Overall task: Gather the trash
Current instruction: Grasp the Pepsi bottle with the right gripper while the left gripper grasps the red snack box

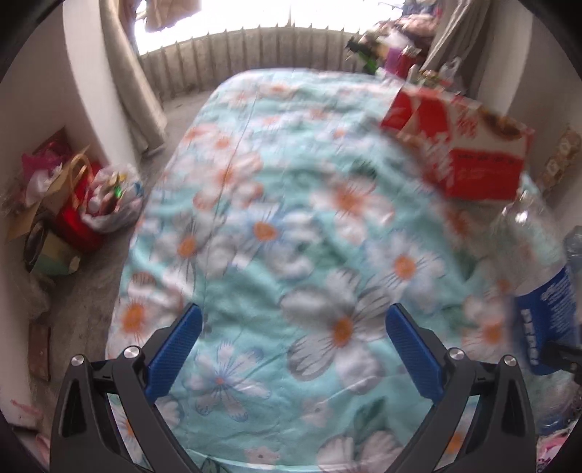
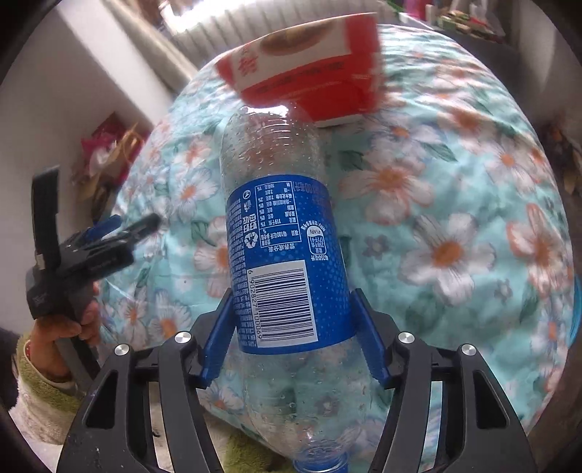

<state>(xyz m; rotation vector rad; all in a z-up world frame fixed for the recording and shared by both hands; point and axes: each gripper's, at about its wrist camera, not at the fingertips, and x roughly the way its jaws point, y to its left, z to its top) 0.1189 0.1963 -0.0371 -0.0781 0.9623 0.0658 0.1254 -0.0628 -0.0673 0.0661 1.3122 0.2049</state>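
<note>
I see daylight flooding in from the window (image 1: 254, 14), blown out to pure white. My left view is smeared with motion blur across the bedspread (image 1: 291, 233). The bottle (image 2: 280, 254) reads sharp on the right. Both views bend and darken at the edges.

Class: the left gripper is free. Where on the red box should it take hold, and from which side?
Probably across the narrow thickness of the red box, coming from the left over the bedspread. The box lies flat, so its broad face looks too wide for the open left gripper; the bottle crowds its near end.
</note>
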